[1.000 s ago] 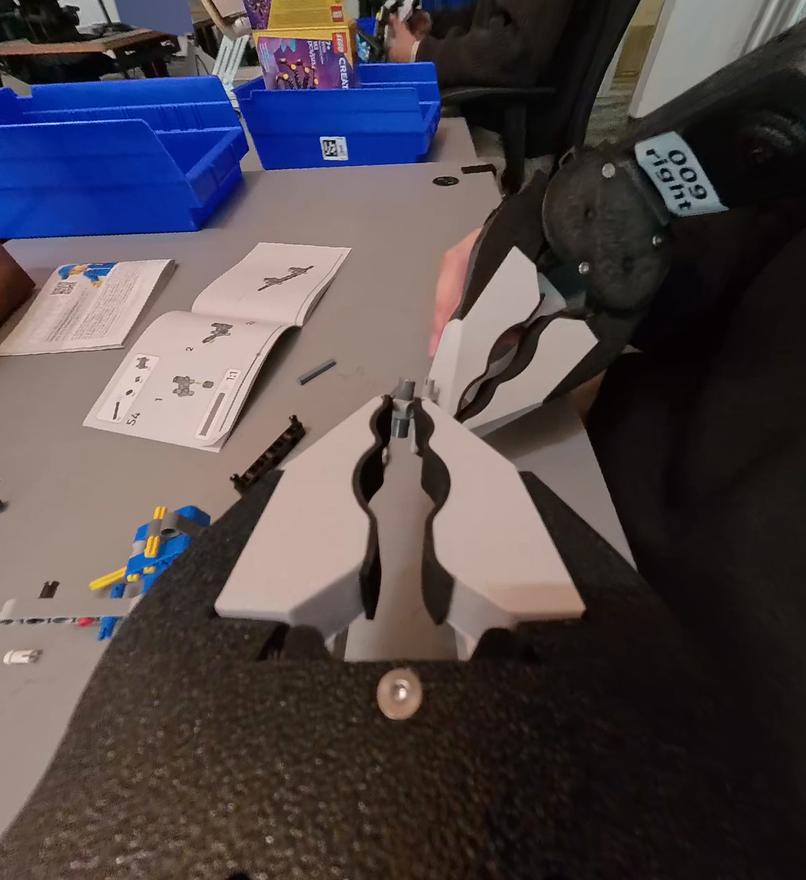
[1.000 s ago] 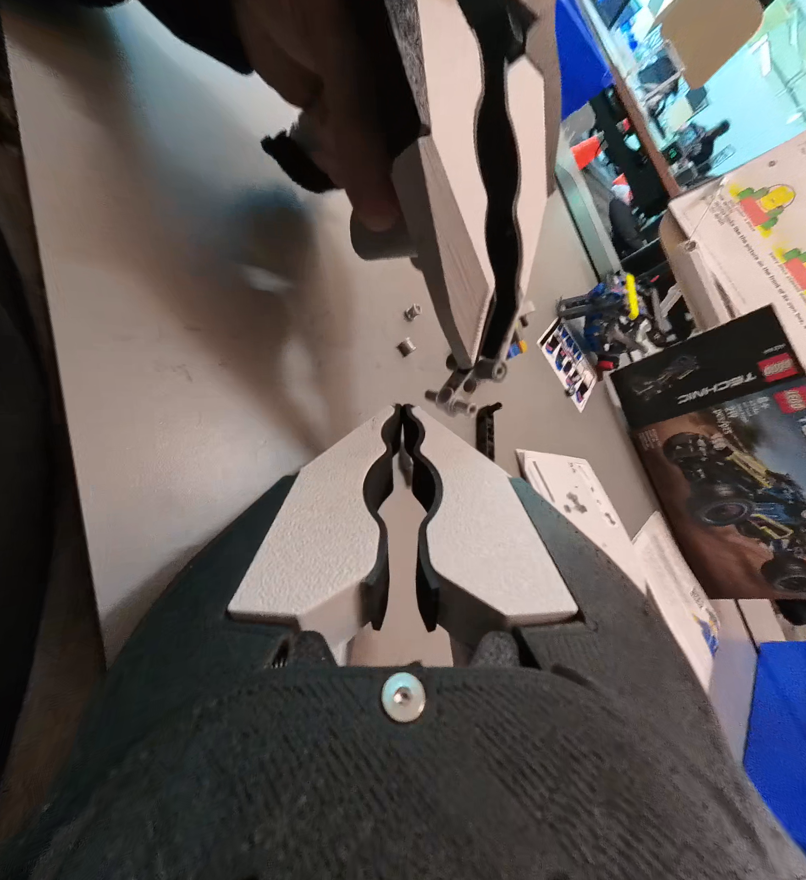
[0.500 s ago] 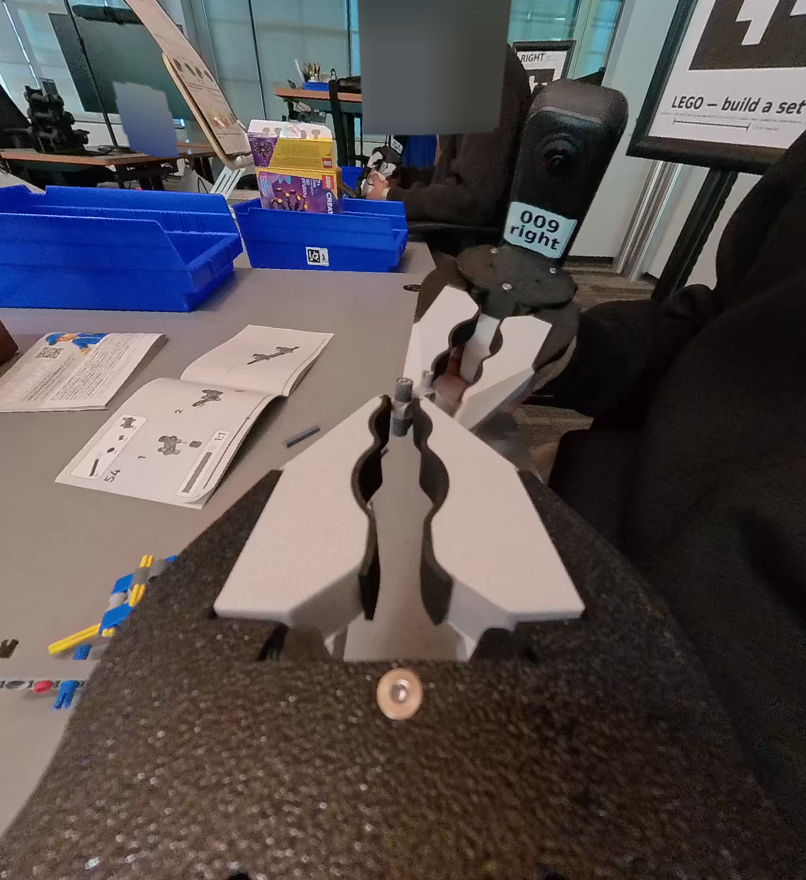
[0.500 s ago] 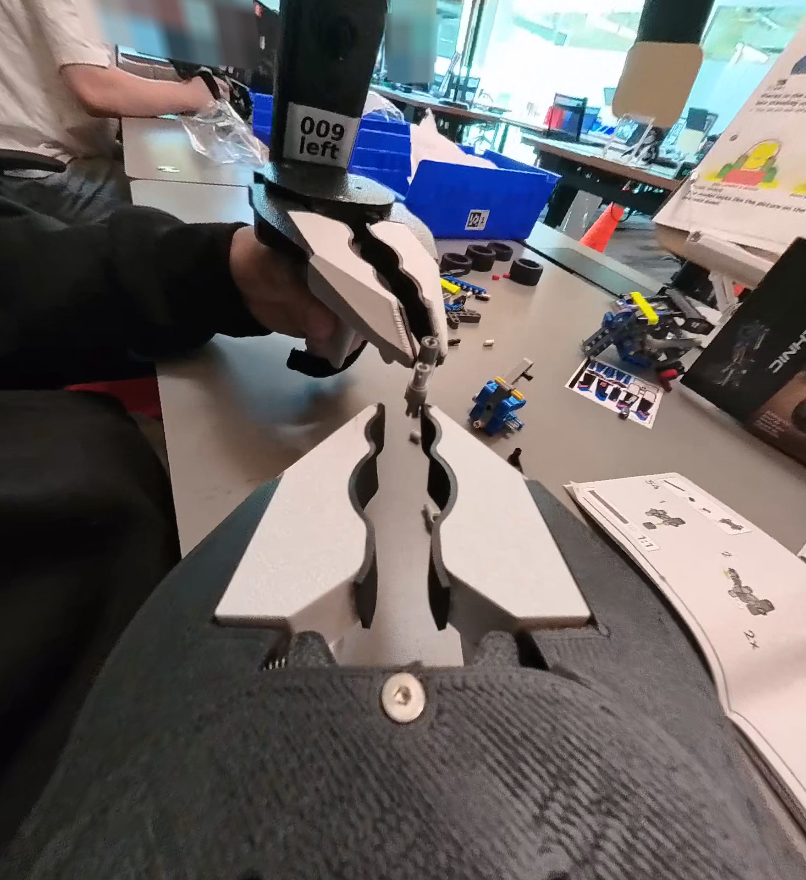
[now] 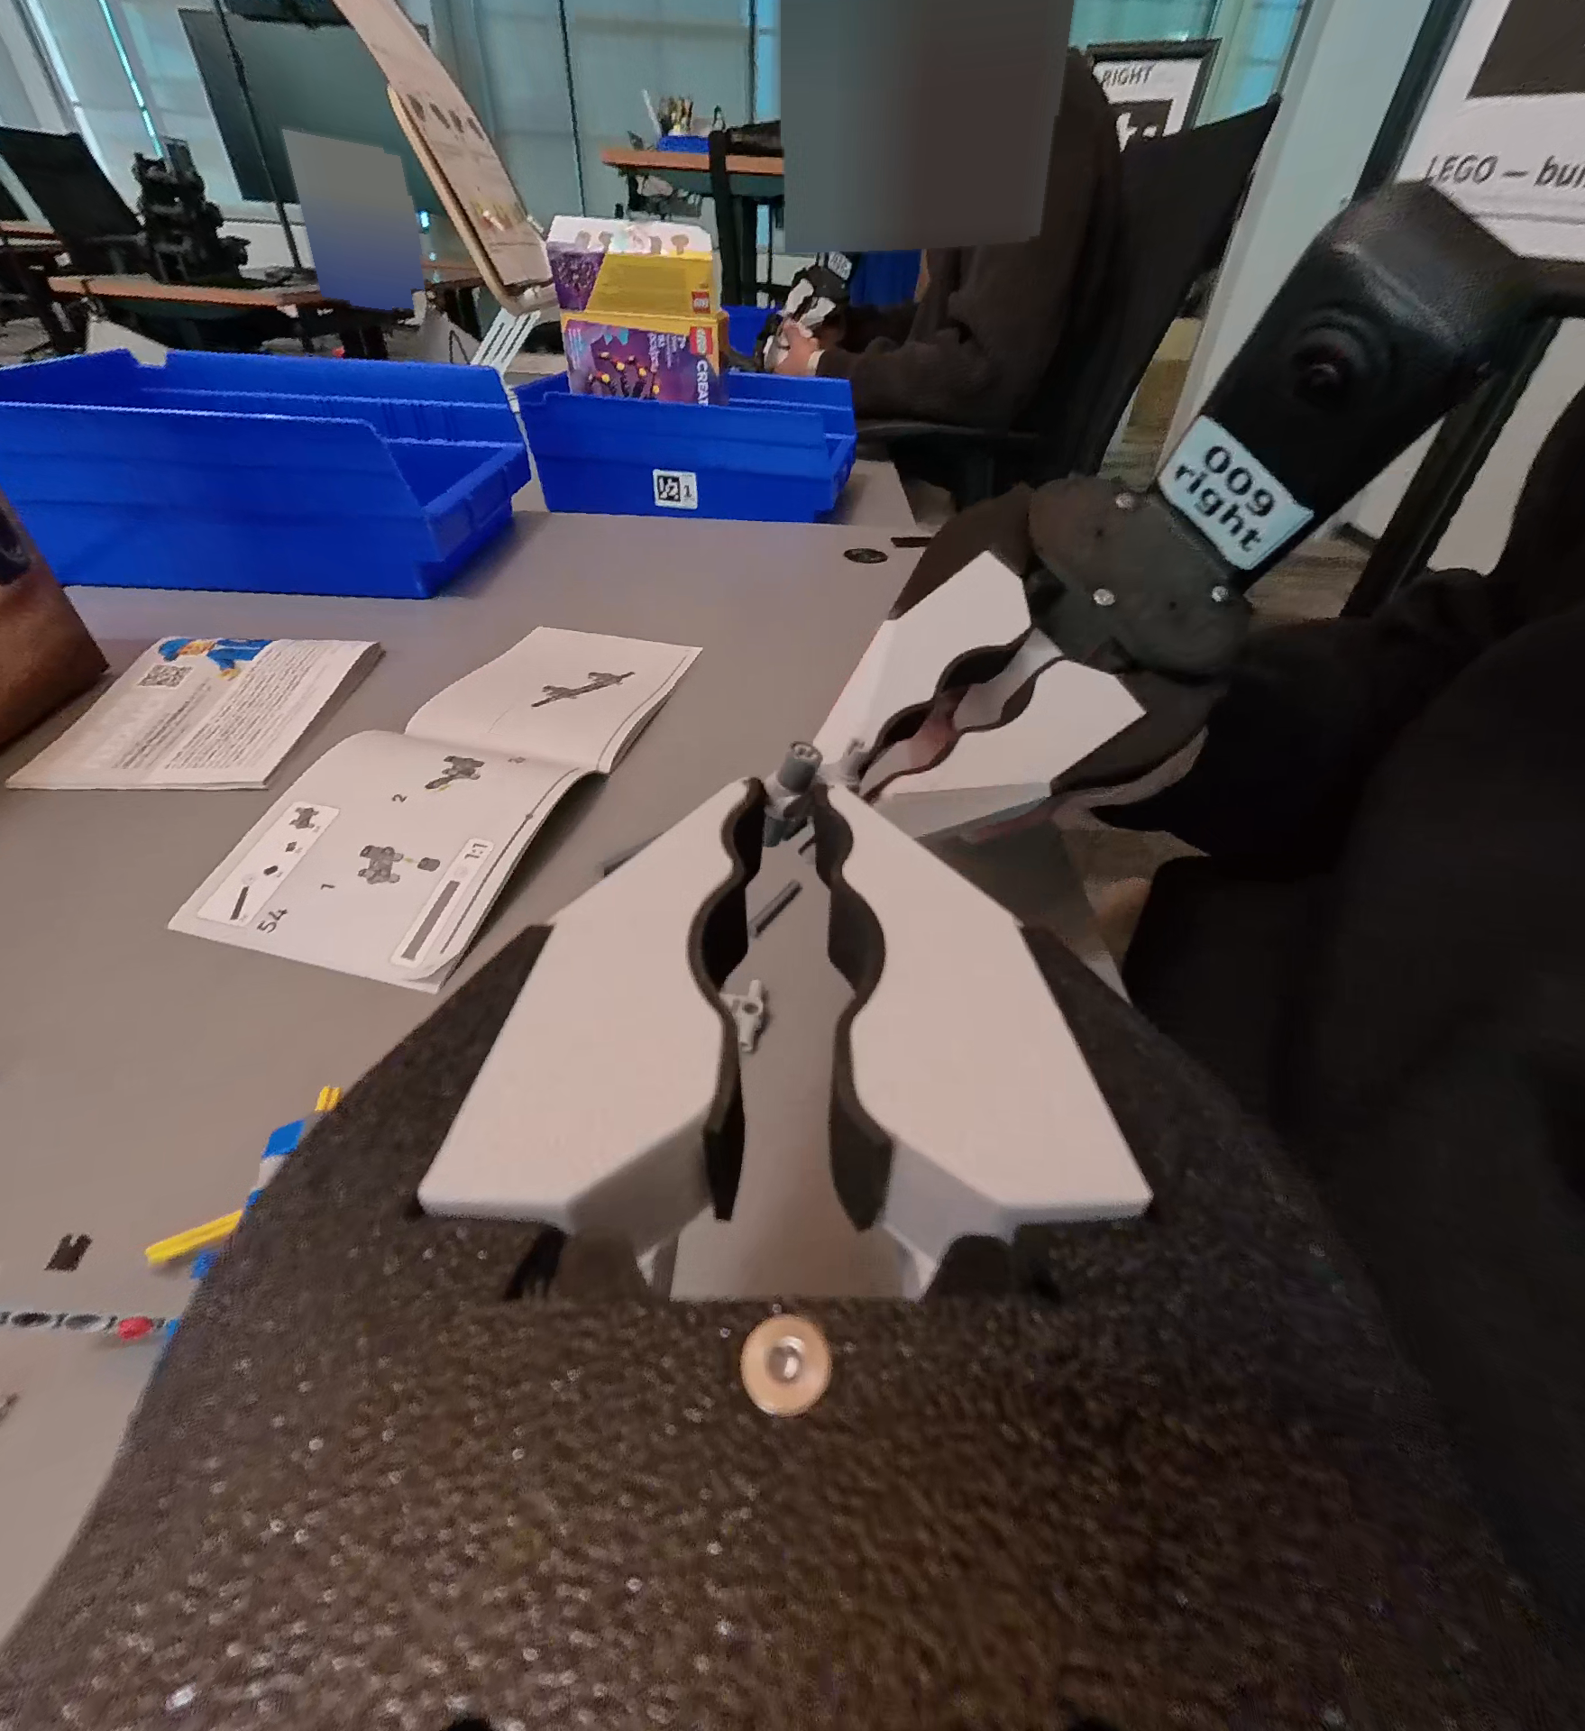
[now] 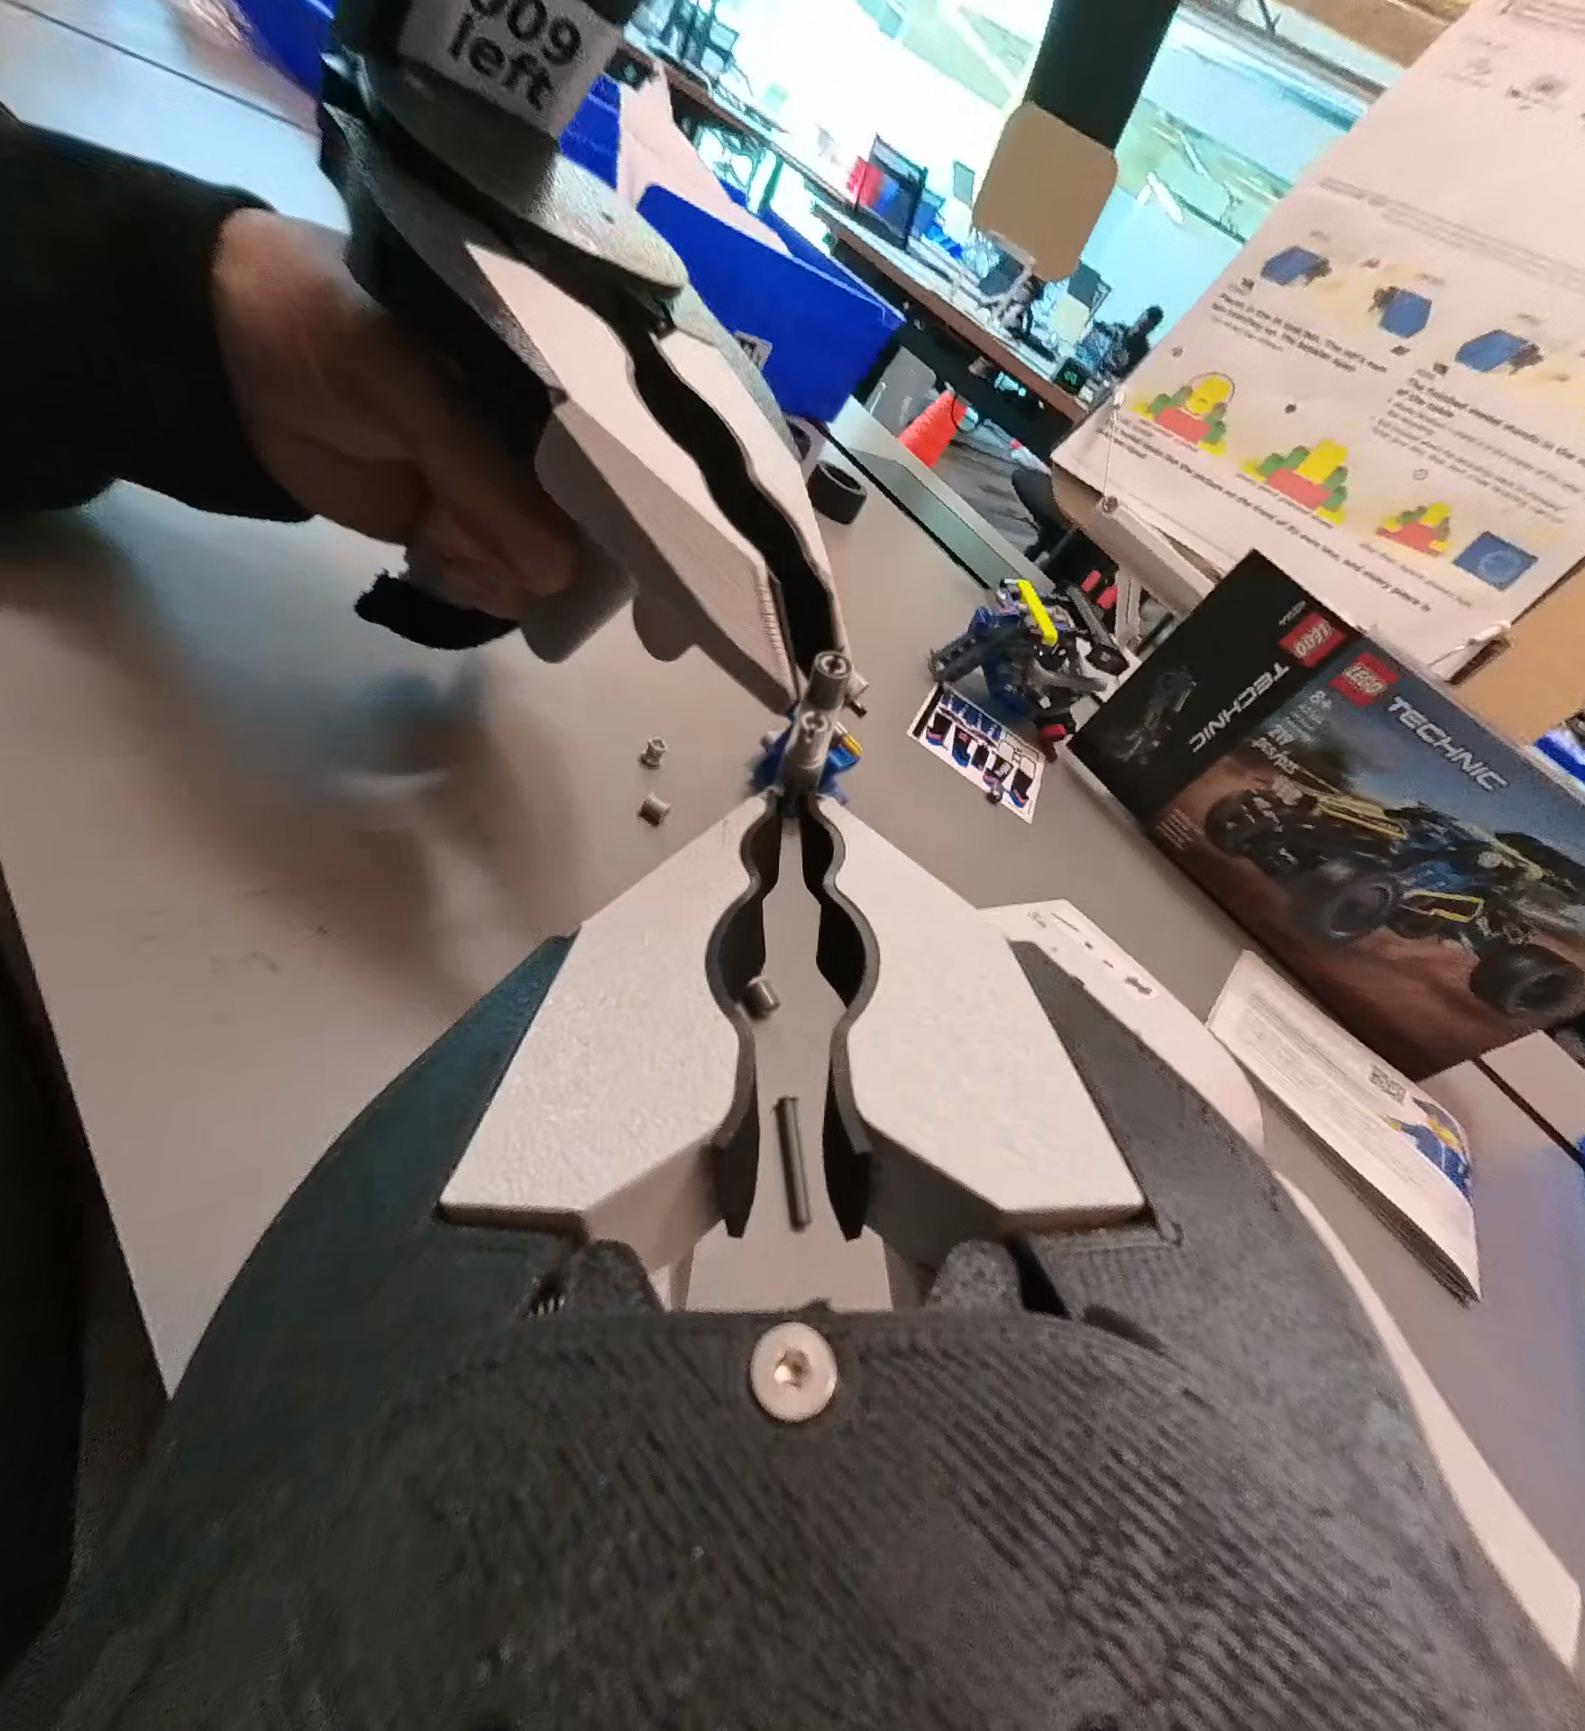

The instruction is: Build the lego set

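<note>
A small dark grey connector piece (image 5: 791,785) with a light grey pin on its side is held above the grey table (image 5: 114,1030). My left gripper (image 5: 787,804) is shut on it at the fingertips. My right gripper (image 5: 864,770) comes in from the right and meets it tip to tip, its jaws closed onto the pin end. In the right wrist view the piece (image 6: 822,707) stands between the left gripper (image 6: 817,688) above and my right gripper (image 6: 793,807) below. A half-built blue model (image 6: 1023,646) stands further back.
An open instruction booklet (image 5: 433,815) and a leaflet (image 5: 199,712) lie on the table. Blue bins (image 5: 236,468) line the far edge. A set box (image 6: 1388,824), a sticker sheet (image 6: 981,749), a blue-yellow subassembly (image 5: 283,1143), a grey beam (image 5: 49,1321), a black axle (image 6: 793,1161) and small bushes (image 6: 653,749) lie around. Only a small space, under 4 cm, lies between the two pairs of fingers. Both grippers' tips are roughly 30 centimeters from the half-built blue model (image 6: 1023,646).
My right gripper was open half a second ago and has closed onto the piece's end. Both grippers have tilted and drawn together tip to tip over the table's edge.
</note>
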The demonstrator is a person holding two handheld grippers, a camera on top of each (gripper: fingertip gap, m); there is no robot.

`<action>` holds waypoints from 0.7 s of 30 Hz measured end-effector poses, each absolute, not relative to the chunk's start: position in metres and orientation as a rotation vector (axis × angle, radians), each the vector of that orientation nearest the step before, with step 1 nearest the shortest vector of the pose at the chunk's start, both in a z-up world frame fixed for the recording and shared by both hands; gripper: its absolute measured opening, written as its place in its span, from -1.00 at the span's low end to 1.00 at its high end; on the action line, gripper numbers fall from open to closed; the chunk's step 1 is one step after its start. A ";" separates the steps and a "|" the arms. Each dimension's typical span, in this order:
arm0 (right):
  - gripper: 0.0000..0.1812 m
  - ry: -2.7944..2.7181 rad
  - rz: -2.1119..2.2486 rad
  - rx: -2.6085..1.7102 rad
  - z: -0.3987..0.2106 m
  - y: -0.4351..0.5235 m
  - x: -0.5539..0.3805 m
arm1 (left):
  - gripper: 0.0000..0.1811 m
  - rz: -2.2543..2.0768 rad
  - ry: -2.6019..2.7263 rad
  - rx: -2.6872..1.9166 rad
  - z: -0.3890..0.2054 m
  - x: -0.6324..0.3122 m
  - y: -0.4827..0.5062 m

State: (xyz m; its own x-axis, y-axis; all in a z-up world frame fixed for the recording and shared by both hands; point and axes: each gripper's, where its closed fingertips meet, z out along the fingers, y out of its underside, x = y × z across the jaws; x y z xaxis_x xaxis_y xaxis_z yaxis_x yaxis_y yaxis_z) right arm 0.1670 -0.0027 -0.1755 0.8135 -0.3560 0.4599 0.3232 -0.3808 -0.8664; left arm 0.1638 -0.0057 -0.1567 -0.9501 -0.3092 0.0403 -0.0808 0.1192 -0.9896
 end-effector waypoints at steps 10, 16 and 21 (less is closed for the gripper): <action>-0.98 0.138 -0.849 -1.883 -0.183 -0.005 0.179 | -0.70 -1.604 2.216 -0.429 -0.170 0.171 -0.014; -0.97 0.127 -0.930 -1.908 -0.183 -0.006 0.181 | -0.77 -1.602 2.176 -0.569 -0.168 0.177 -0.014; -0.98 0.017 -0.960 -1.935 -0.184 -0.005 0.177 | -0.77 -1.630 2.213 -0.540 -0.169 0.175 -0.012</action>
